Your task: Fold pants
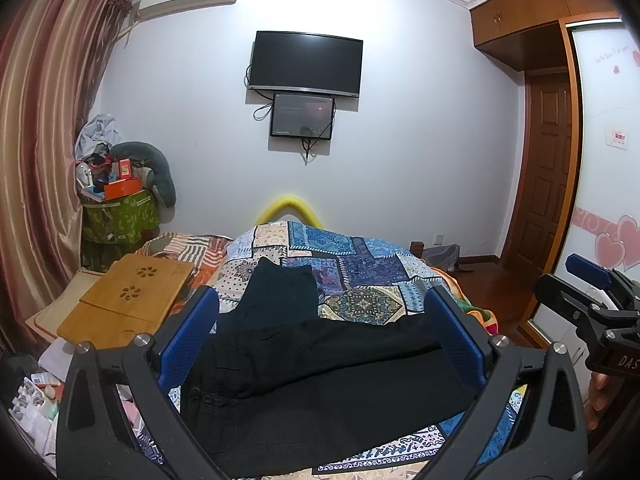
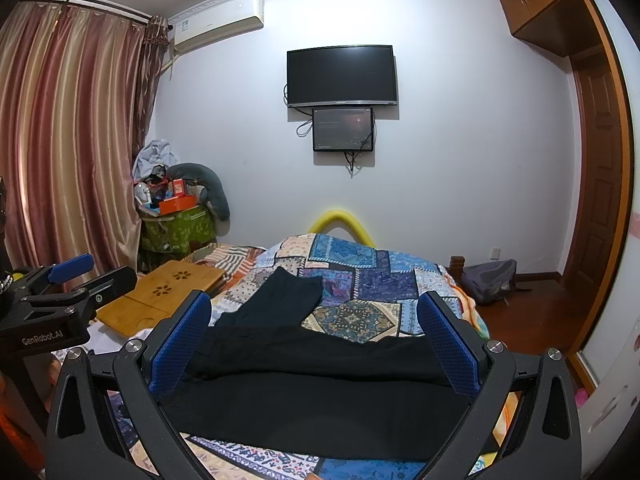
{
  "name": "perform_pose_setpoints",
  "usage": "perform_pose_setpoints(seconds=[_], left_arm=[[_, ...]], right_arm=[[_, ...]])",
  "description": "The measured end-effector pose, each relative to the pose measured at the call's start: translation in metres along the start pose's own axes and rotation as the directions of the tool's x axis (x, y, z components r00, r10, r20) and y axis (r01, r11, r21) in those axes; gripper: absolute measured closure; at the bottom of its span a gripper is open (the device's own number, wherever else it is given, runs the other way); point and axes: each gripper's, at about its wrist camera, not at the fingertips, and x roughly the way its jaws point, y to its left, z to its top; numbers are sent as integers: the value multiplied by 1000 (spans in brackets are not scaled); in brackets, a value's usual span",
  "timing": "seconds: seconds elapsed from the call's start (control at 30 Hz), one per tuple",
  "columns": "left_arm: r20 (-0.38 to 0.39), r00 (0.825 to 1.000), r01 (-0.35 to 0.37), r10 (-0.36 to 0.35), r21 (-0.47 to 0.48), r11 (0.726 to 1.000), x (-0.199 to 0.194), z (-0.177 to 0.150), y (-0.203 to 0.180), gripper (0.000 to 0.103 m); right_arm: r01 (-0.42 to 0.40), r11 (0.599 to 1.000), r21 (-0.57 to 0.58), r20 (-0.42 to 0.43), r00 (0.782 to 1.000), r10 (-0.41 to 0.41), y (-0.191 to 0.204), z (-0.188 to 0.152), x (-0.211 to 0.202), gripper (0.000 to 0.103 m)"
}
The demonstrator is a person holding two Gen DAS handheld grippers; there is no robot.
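Observation:
Black pants (image 1: pixel 320 392) lie on the patterned bedspread (image 1: pixel 360 264), the waist with buttons at the near left, one leg running right and another leg (image 1: pixel 276 292) reaching away toward the far end. My left gripper (image 1: pixel 320 312) is open, its blue pads wide apart above the pants, holding nothing. In the right wrist view the pants (image 2: pixel 320 396) lie the same way and my right gripper (image 2: pixel 316 316) is open and empty above them. Each gripper shows at the edge of the other's view.
A bamboo lap desk (image 1: pixel 124 300) lies on the bed's left side. A green basket (image 1: pixel 120 216) of clutter stands by the curtain. A TV (image 1: pixel 306 64) hangs on the far wall. A grey backpack (image 2: pixel 486 280) lies on the wooden floor at right.

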Motion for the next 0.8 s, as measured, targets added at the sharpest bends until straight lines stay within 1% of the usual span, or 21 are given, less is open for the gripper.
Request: perform_pose_setpoints(seconds=[0.8], left_arm=[[20,1000,-12,12,25,1000,-5,0,-6,0]], right_arm=[[-5,1000,1,4,1000,5,10,6,2,1]])
